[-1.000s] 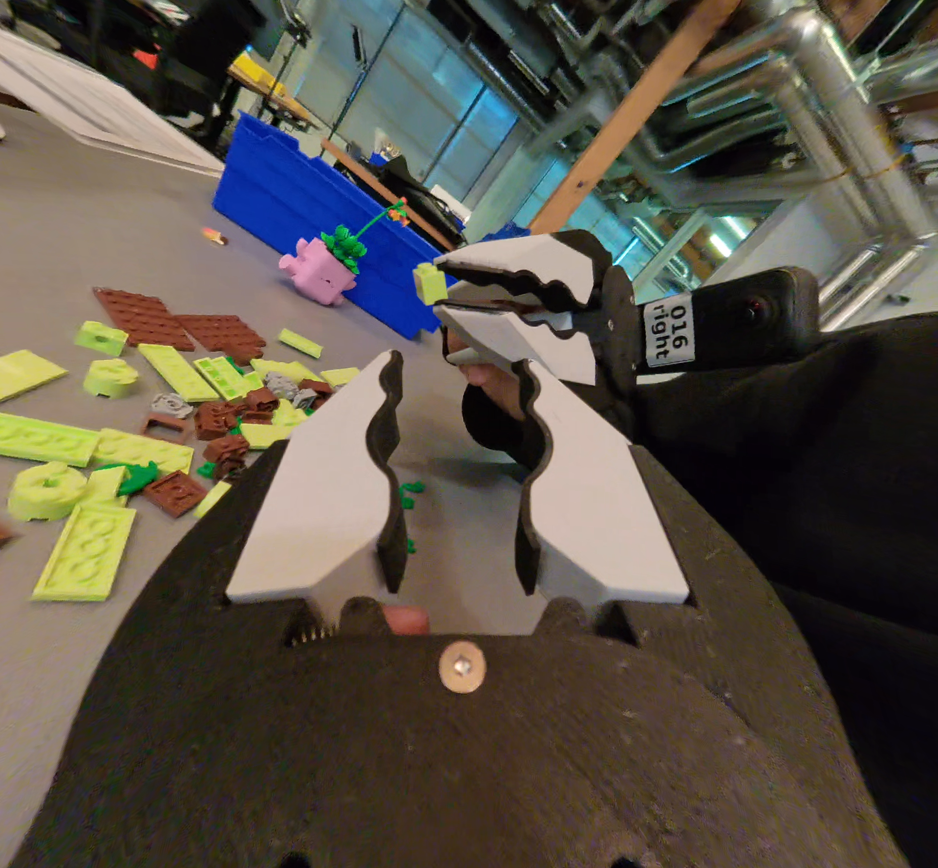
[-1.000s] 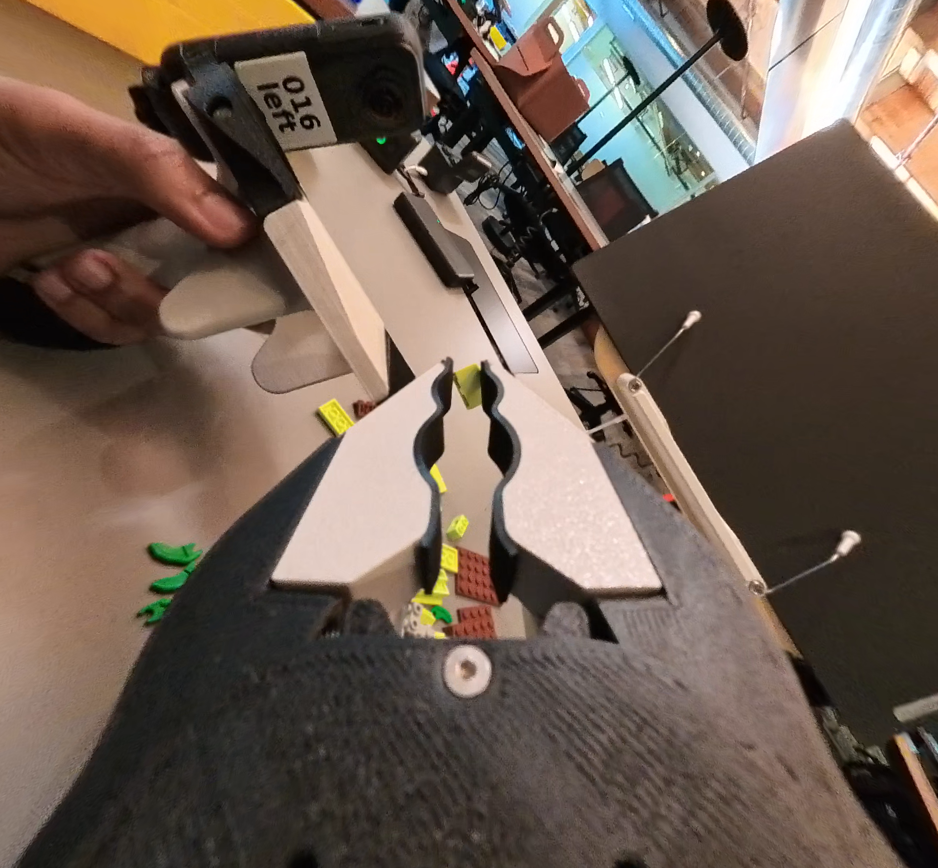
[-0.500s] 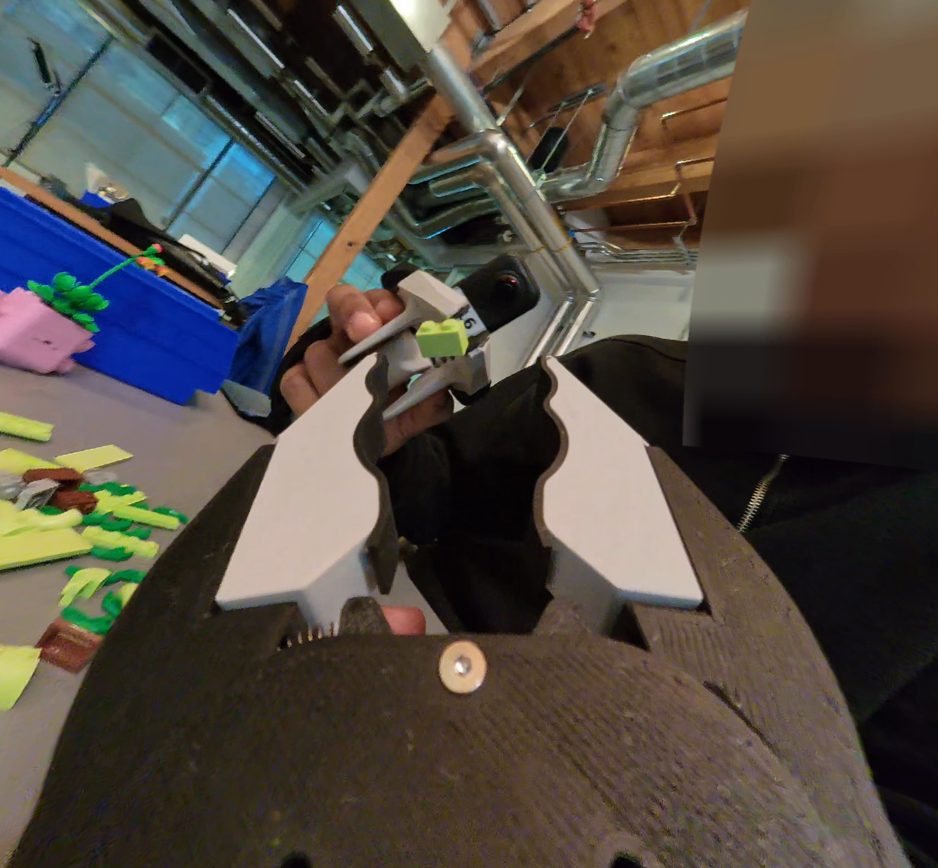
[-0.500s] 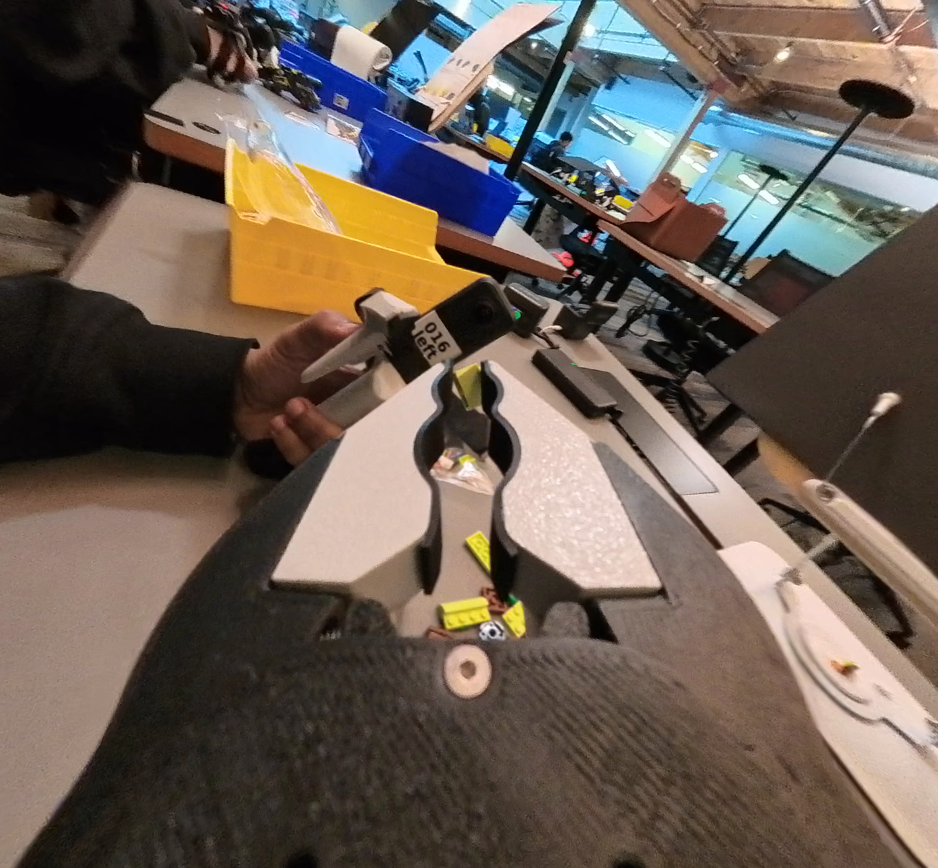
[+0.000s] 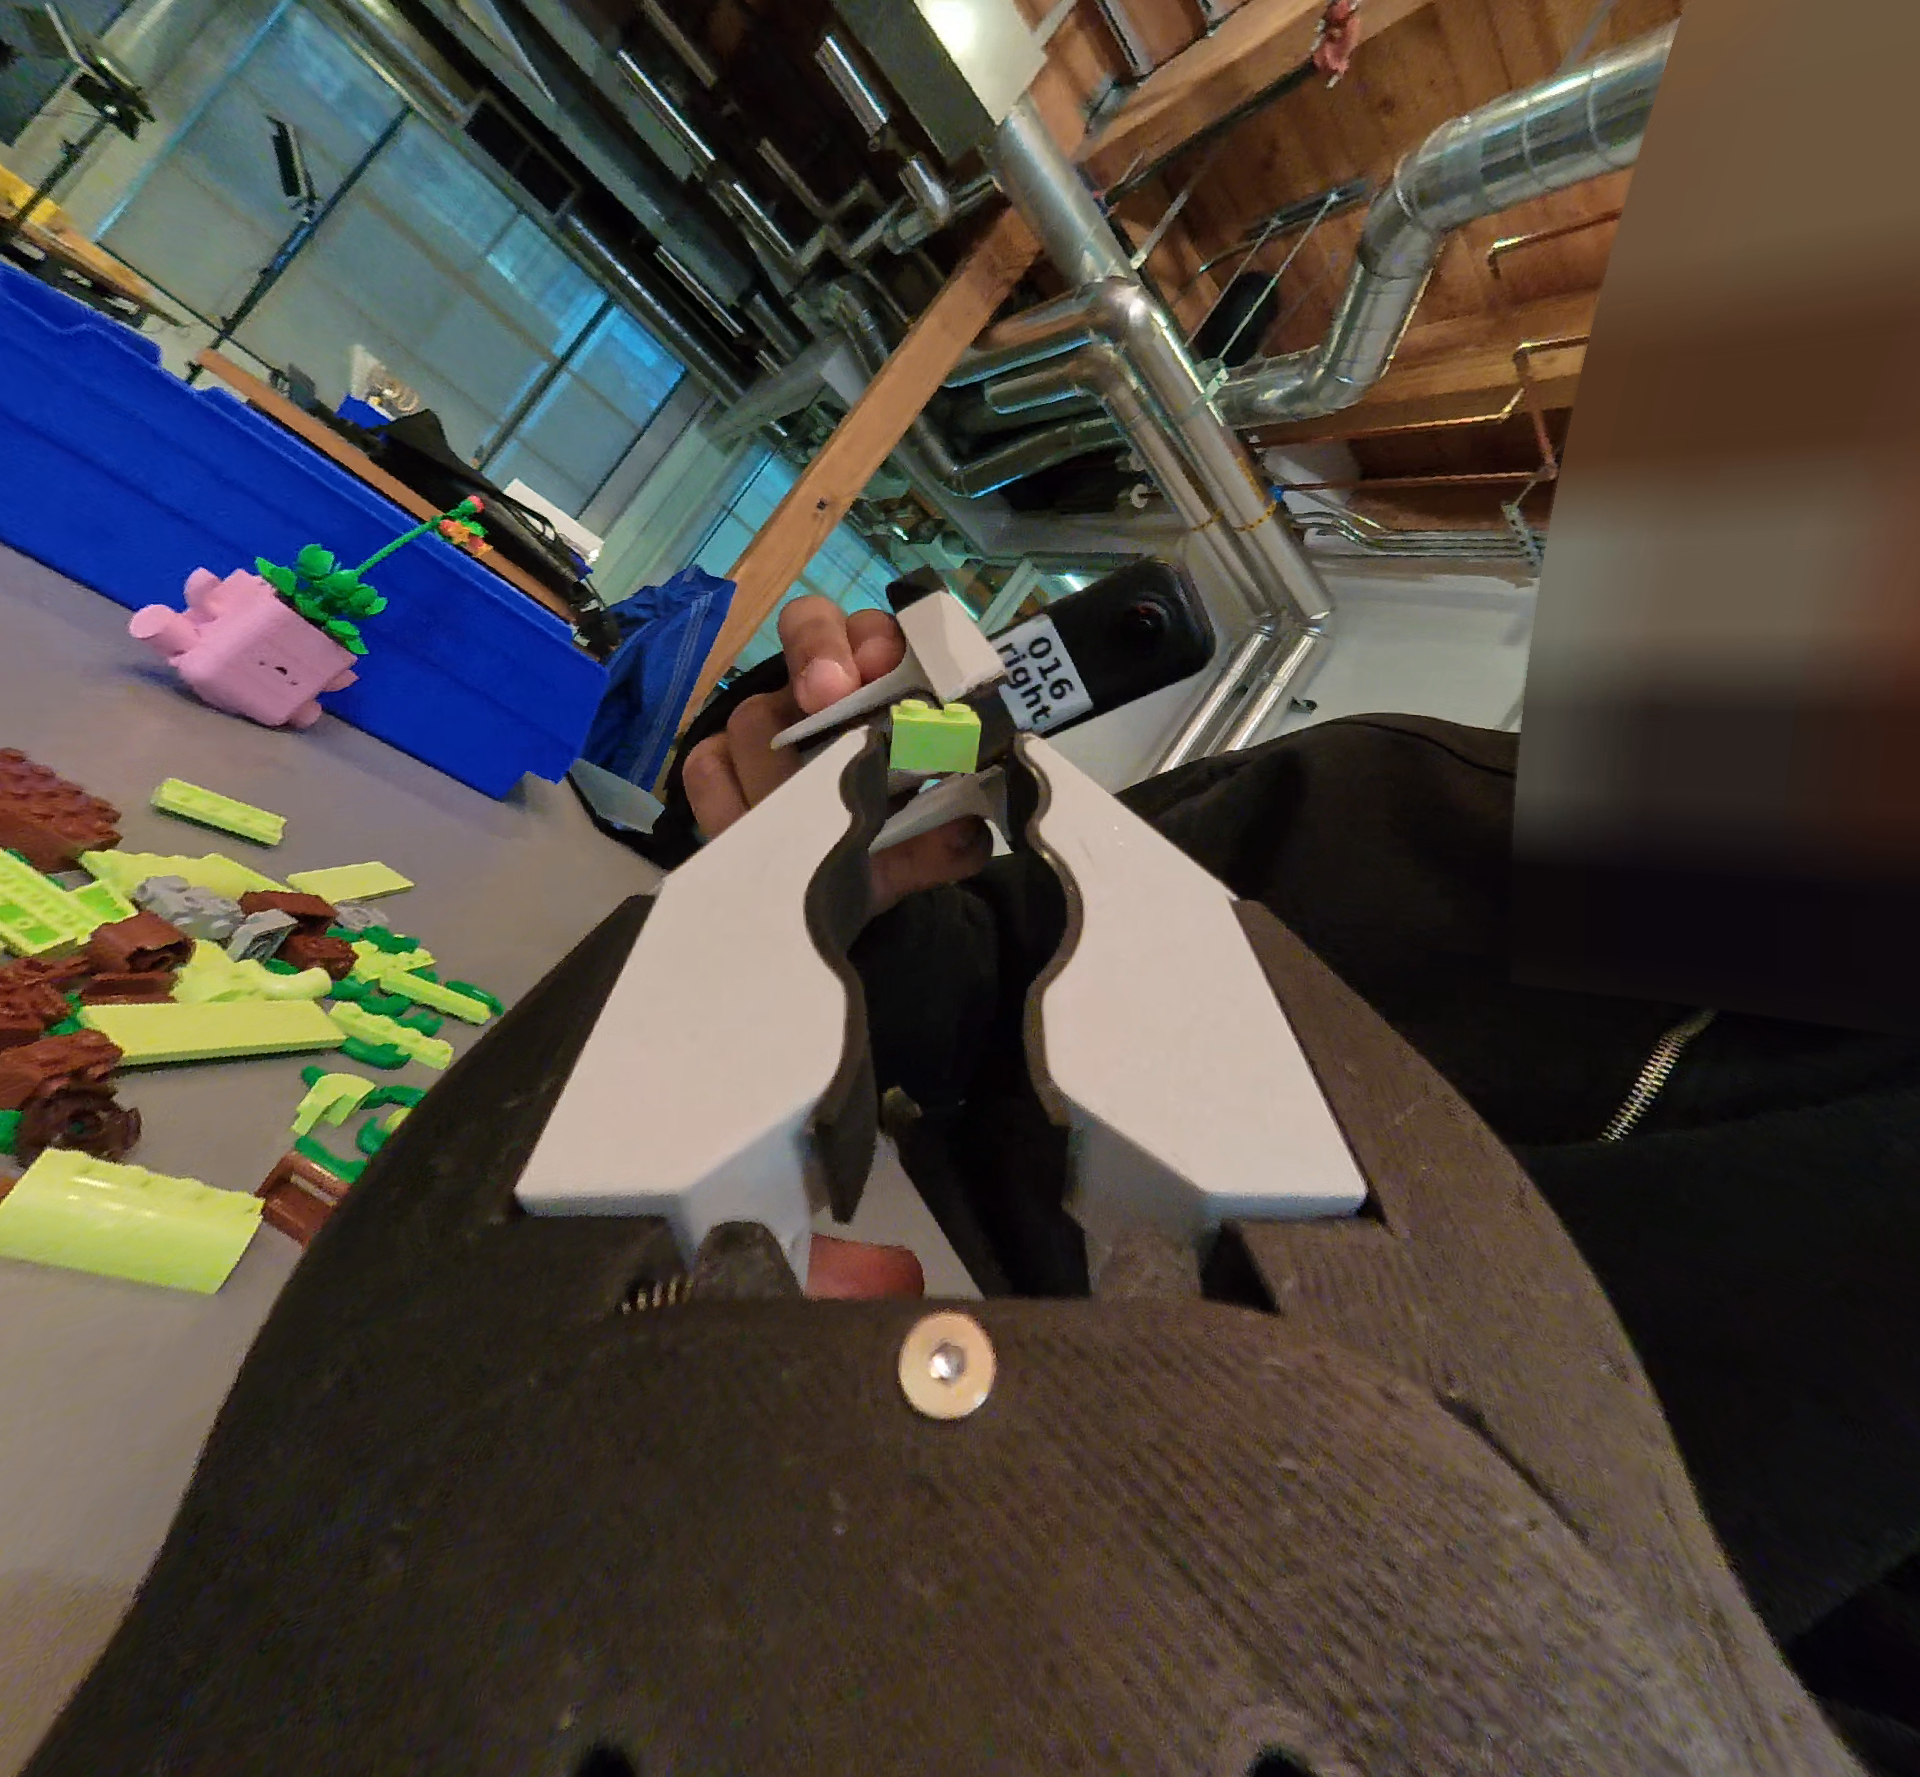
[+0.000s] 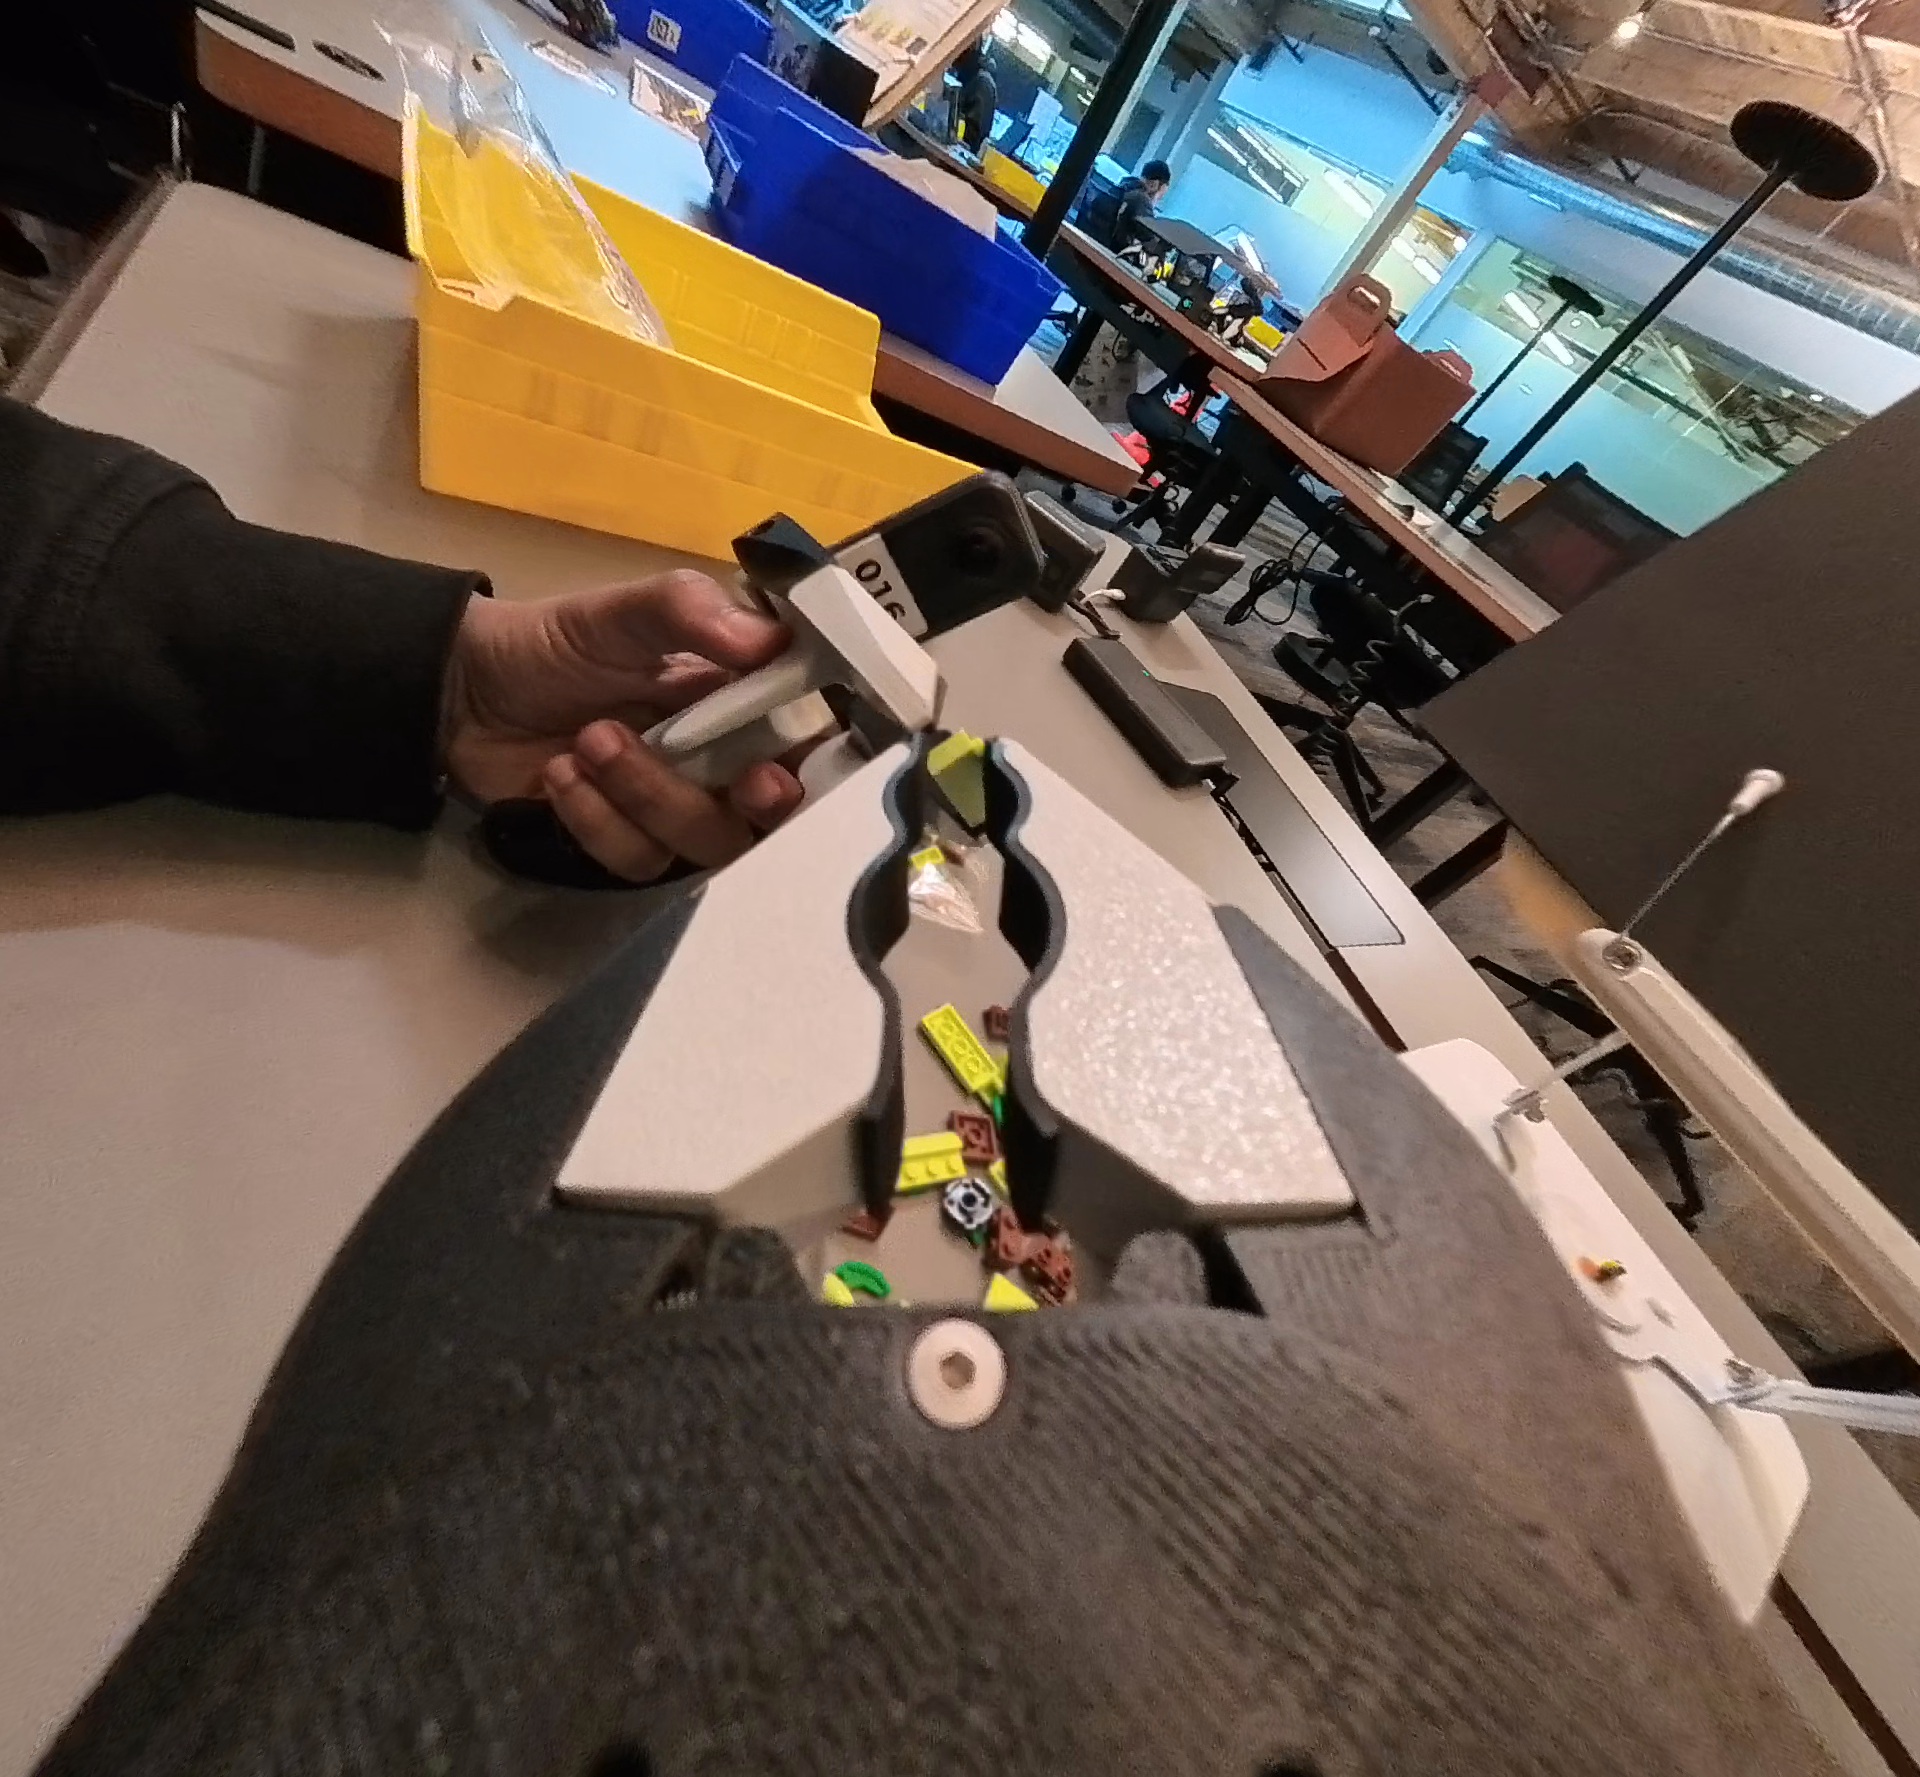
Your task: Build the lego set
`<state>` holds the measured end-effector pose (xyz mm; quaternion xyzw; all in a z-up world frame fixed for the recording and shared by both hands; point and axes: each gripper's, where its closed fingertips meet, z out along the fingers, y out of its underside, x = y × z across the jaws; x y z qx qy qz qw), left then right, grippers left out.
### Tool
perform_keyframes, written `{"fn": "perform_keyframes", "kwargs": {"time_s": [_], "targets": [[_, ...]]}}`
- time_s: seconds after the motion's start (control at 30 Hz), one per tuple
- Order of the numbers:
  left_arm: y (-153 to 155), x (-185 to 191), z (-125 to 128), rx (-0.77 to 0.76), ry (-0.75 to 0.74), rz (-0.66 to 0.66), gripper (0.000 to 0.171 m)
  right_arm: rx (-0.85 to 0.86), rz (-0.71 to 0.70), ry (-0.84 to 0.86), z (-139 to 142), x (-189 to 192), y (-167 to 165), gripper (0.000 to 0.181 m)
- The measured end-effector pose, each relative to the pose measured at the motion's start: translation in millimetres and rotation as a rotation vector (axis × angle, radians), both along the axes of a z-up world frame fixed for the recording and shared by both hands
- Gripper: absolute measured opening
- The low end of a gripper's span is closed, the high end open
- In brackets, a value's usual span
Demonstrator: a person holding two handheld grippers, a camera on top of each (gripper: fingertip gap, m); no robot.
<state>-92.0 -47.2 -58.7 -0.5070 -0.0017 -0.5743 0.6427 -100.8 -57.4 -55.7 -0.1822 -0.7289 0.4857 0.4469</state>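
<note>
Both grippers are up off the table, nose to nose, and this reads as a hand-over or re-grip of one small piece. The lime brick [image 5: 935,736] sits right at the meeting point. The right gripper [image 6: 954,771] has it pinched at the very tips, jaws nearly together with only the brick's width between them. The left gripper [image 5: 940,759] comes in from the opposite side, jaws narrowed so the tips stand either side of the same brick. Whether the left one is actually pressing on it or just bracketing it, I cannot tell from here.

So the step in hand, as I judge it, is passing or re-seating the brick before it goes onto the build. The next move calls for one side to take a firm squeeze before the other lets go. The piece is tiny and smooth, and a skewed grip could flick it out.

Pose now: the left hand [image 6: 613,688] wraps the left handle, black sleeve resting near the table [image 6: 208,1000], gripper tilted upward. The right hand [image 5: 821,688] holds its tool level in the air, aimed straight back.

Below, the loose pieces [image 5: 208,989] lie scattered, lime and brown, and the pink pot model [image 5: 260,641] stands apart by the blue bin [image 5: 156,501].
</note>
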Motion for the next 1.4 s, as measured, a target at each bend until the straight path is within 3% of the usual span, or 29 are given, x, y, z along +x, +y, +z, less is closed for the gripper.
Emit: {"fn": "perform_keyframes", "kwargs": {"time_s": [0.2, 0.37, 0.43, 0.5, 0.57, 0.63, 0.73, 0.97, 1.13, 1.27, 1.4], "targets": [[5, -7, -5, -0.024, 0.056, 0.091, 0.015, -0.020, -0.020, -0.076, -9, -4, 7, 0.018], [11, -16, -12, -0.067, 0.142, 0.221, 0.014, -0.141, -0.052, -0.161, -10, -8, 23, 0.023], [20, -28, -23, -0.136, 0.332, 0.433, 0.015, -0.244, -0.081, -0.232, -11, -13, 34, 0.024], [22, -42, -32, -0.202, 0.615, 0.697, 0.015, -0.356, -0.159, -0.350, -23, -23, 50, 0.027], [24, -48, -43, -0.274, 0.839, 0.821, 0.015, -0.467, -0.181, -0.468, -37, -29, 57, 0.029], [28, -48, -48, -0.304, 0.956, 0.875, 0.015, -0.581, -0.147, -0.518, -39, -29, 55, 0.029], [31, -44, -48, -0.304, 1.063, 0.916, 0.015, -0.644, -0.126, -0.556, -40, -29, 52, 0.028], [37, -35, -61, -0.325, 1.348, 0.956, 0.015, -0.537, -0.148, -0.633, -57, -26, 47, 0.025], [43, -24, -69, -0.321, 1.407, 0.904, 0.015, -0.562, -0.130, -0.691, -65, -24, 44, 0.023], [46, -20, -74, -0.317, 1.457, 0.888, 0.016, -0.540, -0.134, -0.718, -70, -22, 44, 0.007], [44, -21, -75, -0.321, 1.318, 0.829, 0.018, -0.564, -0.186, -0.698, -68, -22, 60, 0.006]]}}
